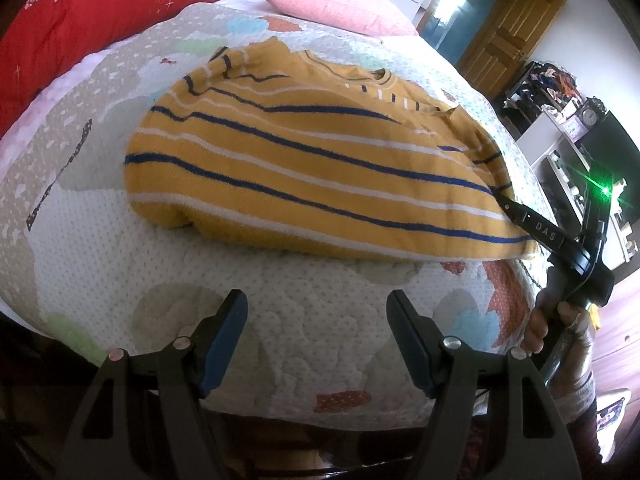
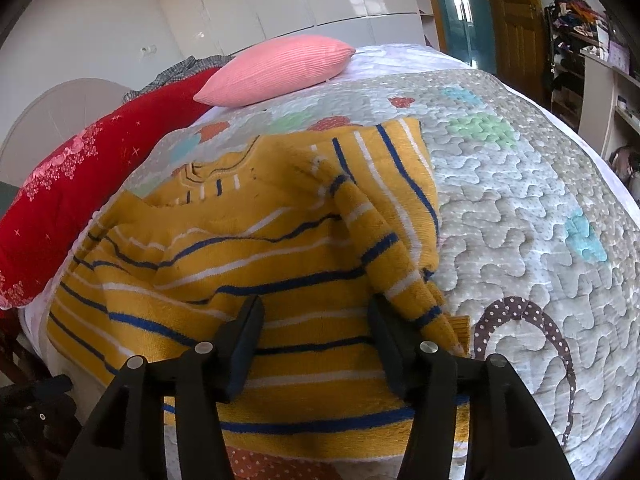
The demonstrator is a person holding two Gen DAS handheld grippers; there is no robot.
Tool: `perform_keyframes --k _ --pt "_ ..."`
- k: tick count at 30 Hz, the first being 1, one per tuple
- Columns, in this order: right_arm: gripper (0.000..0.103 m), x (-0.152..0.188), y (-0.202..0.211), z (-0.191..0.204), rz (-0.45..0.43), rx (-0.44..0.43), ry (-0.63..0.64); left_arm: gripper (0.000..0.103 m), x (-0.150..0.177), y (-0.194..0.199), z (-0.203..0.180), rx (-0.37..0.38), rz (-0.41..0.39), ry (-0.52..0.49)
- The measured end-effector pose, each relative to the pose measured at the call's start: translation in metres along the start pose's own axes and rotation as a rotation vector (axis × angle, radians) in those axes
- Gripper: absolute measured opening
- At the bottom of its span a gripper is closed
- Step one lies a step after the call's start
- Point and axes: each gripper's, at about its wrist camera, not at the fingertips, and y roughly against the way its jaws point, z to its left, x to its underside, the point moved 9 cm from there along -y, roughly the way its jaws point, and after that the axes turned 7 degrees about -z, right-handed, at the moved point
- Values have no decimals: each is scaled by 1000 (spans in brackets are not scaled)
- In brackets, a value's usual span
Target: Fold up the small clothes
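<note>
left wrist view: camera sits behind the left gripper [image 1: 316, 336], looking steeply down past its fingers over the patterned quilted bedspread [image 1: 120, 240], with the mustard-yellow knitted sweater with blue and white stripes [image 1: 300, 168] a little beyond the fingertips. right wrist view: camera behind the right gripper [image 2: 316, 344], close above the sweater [image 2: 240, 280]. both views share sweater, bedspread [image 2: 520, 220], pink ribbed pillow [image 1: 336, 4] [image 2: 276, 68].

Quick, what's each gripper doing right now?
Left gripper: open, empty, above the quilt.
Right gripper: open over the yellow striped sweater, not gripping it.
</note>
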Motion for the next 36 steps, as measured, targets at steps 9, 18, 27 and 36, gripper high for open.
perform_keyframes --k 9,18,27,36 --pt "65 -2 -1 6 29 37 50 71 -4 3 11 30 -22 42" --pt "67 -24 26 31 -47 39 72 71 -12 18 49 33 -71 131" --pt "70 -26 12 83 -22 -11 148 71 -13 37 102 -10 -114 231" --pt "71 -8 -2 105 28 -37 179 72 -12 43 133 -29 -132 294"
